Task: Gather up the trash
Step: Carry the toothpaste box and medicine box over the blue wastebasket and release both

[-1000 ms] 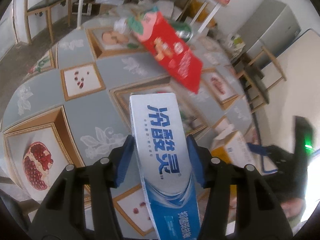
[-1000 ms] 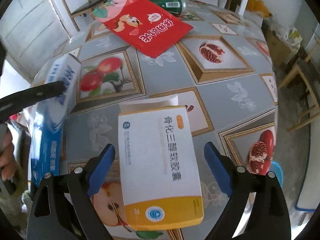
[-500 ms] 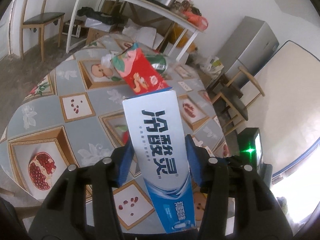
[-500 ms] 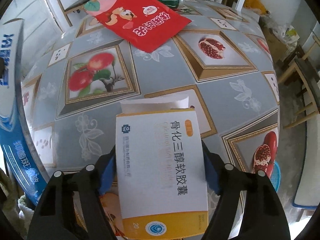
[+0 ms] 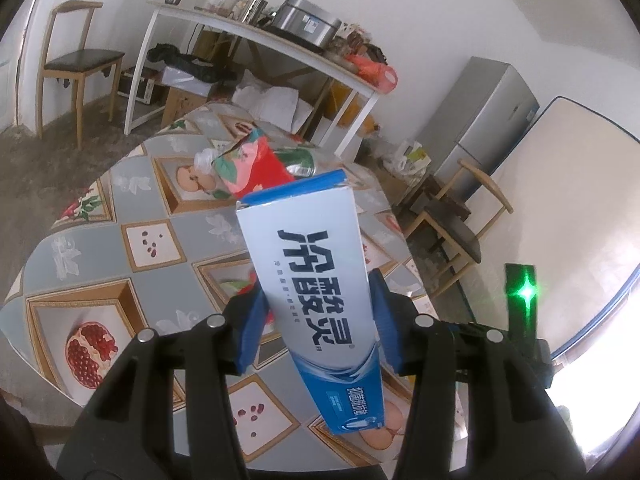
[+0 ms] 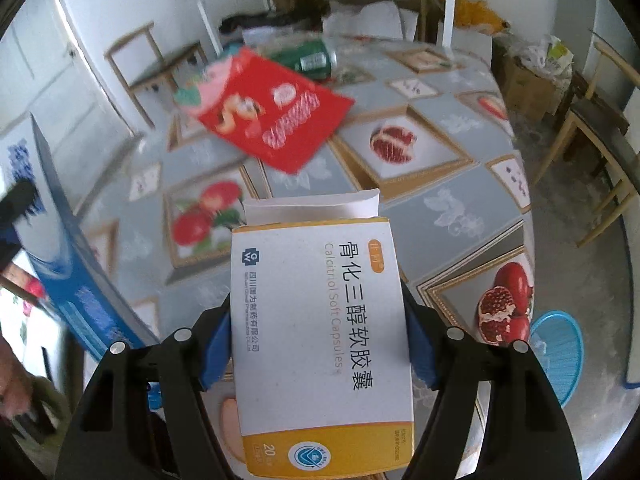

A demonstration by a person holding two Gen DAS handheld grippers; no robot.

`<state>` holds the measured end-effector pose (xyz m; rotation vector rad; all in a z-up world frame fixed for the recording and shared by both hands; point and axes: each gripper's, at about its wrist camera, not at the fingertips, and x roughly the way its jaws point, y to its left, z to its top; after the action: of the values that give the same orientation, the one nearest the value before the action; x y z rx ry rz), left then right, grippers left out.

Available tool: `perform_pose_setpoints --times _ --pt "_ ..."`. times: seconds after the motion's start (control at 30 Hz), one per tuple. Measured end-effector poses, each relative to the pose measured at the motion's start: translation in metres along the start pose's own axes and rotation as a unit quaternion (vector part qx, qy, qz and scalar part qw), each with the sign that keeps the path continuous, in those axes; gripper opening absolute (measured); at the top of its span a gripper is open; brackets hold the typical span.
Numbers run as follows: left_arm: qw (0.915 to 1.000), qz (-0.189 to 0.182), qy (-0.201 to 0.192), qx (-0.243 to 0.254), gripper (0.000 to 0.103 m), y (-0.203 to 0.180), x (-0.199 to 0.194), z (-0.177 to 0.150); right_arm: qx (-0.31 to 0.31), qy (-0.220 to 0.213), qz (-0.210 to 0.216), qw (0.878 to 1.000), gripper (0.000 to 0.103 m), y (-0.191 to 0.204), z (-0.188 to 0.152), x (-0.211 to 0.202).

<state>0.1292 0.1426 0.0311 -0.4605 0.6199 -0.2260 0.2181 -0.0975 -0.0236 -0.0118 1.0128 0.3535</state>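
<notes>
My left gripper (image 5: 318, 320) is shut on a long blue and white toothpaste box (image 5: 312, 280) and holds it lifted above the table. The box also shows at the left edge of the right wrist view (image 6: 60, 264). My right gripper (image 6: 318, 332) is shut on a white and yellow medicine box (image 6: 324, 344) with its end flap open, lifted above the table. A red snack bag (image 6: 276, 120) and a green can (image 6: 310, 60) lie at the table's far side. They also show in the left wrist view, the bag (image 5: 252, 168) and the can (image 5: 300, 160).
The round table (image 6: 460, 216) has a grey cloth with fruit pictures. A blue basket (image 6: 558, 356) stands on the floor at the right. Wooden chairs (image 5: 76, 64) stand around. A white shelf table (image 5: 260, 40) with pots stands behind, a grey fridge (image 5: 480, 120) at the right.
Both grippers have risen and tilted up, so more of the room shows. My right gripper closed on the medicine box and lifted it. The toothpaste box stays held.
</notes>
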Motion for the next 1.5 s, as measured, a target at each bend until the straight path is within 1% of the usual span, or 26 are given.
perform_pose_setpoints --times 0.17,0.4,0.6,0.73,0.83,0.93,1.03,1.07,1.13,1.17,1.2,1.3,1.33,1.37,1.4,1.5 --pt "0.9999 -0.007 -0.011 0.005 0.046 -0.007 -0.008 0.002 0.010 -0.035 0.019 0.999 0.070 0.001 0.005 -0.027" --pt "0.9996 -0.014 -0.020 0.012 0.046 -0.021 -0.016 0.005 0.021 -0.072 0.038 0.996 0.070 -0.005 0.005 -0.057" --pt "0.9992 -0.024 -0.018 0.025 0.046 -0.042 -0.019 0.005 0.046 -0.105 0.051 0.992 0.070 -0.025 -0.006 -0.084" --pt "0.9980 -0.051 -0.006 0.037 0.046 -0.065 -0.015 0.006 0.071 -0.129 0.042 0.988 0.070 -0.048 -0.019 -0.107" --pt "0.9948 -0.088 0.015 0.048 0.046 -0.091 -0.003 0.008 0.100 -0.154 0.020 0.983 0.070 -0.076 -0.035 -0.132" --pt "0.9869 -0.137 0.053 0.065 0.046 -0.126 0.020 0.008 0.140 -0.176 -0.011 0.974 0.070 -0.112 -0.057 -0.158" --pt "0.9760 -0.177 0.097 0.082 0.046 -0.166 0.049 0.003 0.192 -0.188 -0.040 0.962 0.070 -0.154 -0.086 -0.177" --pt "0.9733 -0.184 0.107 0.085 0.046 -0.176 0.056 0.001 0.217 -0.189 -0.047 0.956 0.070 -0.173 -0.100 -0.181" --pt "0.9629 -0.207 0.142 0.098 0.046 -0.207 0.080 -0.009 0.257 -0.188 -0.054 0.946 0.070 -0.201 -0.121 -0.184" --pt "0.9589 -0.214 0.156 0.102 0.046 -0.220 0.091 -0.014 0.285 -0.185 -0.056 0.939 0.070 -0.221 -0.137 -0.183" --pt "0.9533 -0.220 0.178 0.107 0.046 -0.237 0.107 -0.022 0.303 -0.183 -0.058 0.934 0.070 -0.234 -0.148 -0.181" --pt "0.9400 -0.230 0.227 0.109 0.046 -0.269 0.143 -0.042 0.358 -0.171 -0.053 0.916 0.070 -0.273 -0.181 -0.167" --pt "0.9342 -0.230 0.250 0.110 0.046 -0.282 0.163 -0.051 0.382 -0.164 -0.050 0.908 0.070 -0.290 -0.194 -0.159" --pt "0.9302 -0.228 0.265 0.111 0.046 -0.291 0.176 -0.059 0.396 -0.159 -0.048 0.903 0.070 -0.300 -0.201 -0.152" --pt "0.9260 -0.220 0.283 0.118 0.046 -0.303 0.195 -0.069 0.412 -0.154 -0.043 0.897 0.070 -0.312 -0.210 -0.143" --pt "0.9179 -0.197 0.314 0.141 0.046 -0.328 0.236 -0.089 0.459 -0.135 -0.034 0.878 0.070 -0.352 -0.231 -0.116"
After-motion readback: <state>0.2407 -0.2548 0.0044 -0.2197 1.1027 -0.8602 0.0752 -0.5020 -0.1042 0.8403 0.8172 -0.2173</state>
